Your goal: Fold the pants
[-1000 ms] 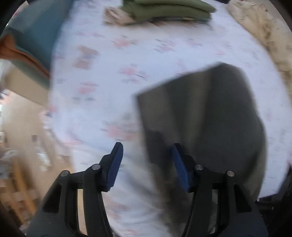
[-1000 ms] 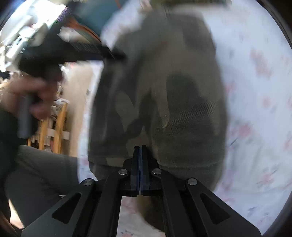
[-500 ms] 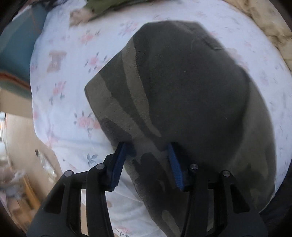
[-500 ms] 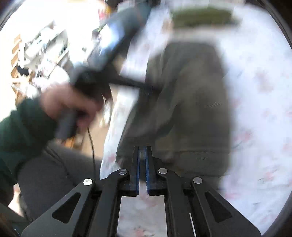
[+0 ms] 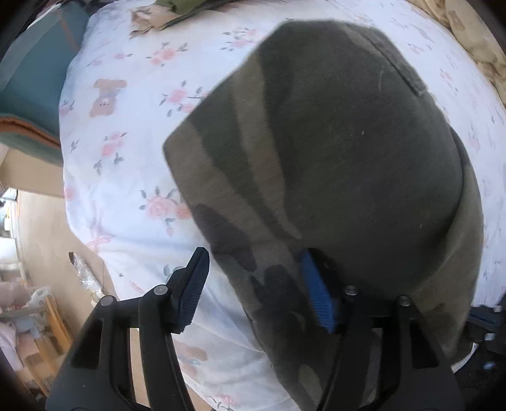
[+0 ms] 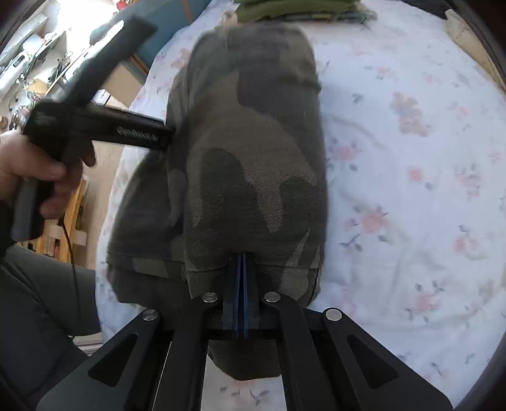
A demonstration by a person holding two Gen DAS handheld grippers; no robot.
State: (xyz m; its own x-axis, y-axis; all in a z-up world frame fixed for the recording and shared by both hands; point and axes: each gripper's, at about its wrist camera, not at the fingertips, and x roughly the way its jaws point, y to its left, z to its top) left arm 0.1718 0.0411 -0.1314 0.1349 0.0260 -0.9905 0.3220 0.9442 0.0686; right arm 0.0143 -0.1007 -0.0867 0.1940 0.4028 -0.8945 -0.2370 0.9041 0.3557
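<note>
Now the camo pants (image 6: 249, 158) lie as a folded bundle on the floral sheet (image 6: 411, 189), running from the near edge toward the far side. The right gripper (image 6: 241, 284) is pinched tight on the near hem. The left gripper (image 5: 253, 291) is spread wide, one finger (image 5: 193, 284) over bare sheet and the other (image 5: 316, 297) against the cloth at the bundle's left side.

To do this step well, I would judge the left one should close on all layers at the edge, not just the top one, then both lift level and together so the fold lands square.

Counted: one pair of pants in hand, two grippers, and a stack of green folded clothes (image 6: 297, 11) at the far end, its number unclear. One hand (image 6: 34, 177) shows, holding the left tool.
</note>
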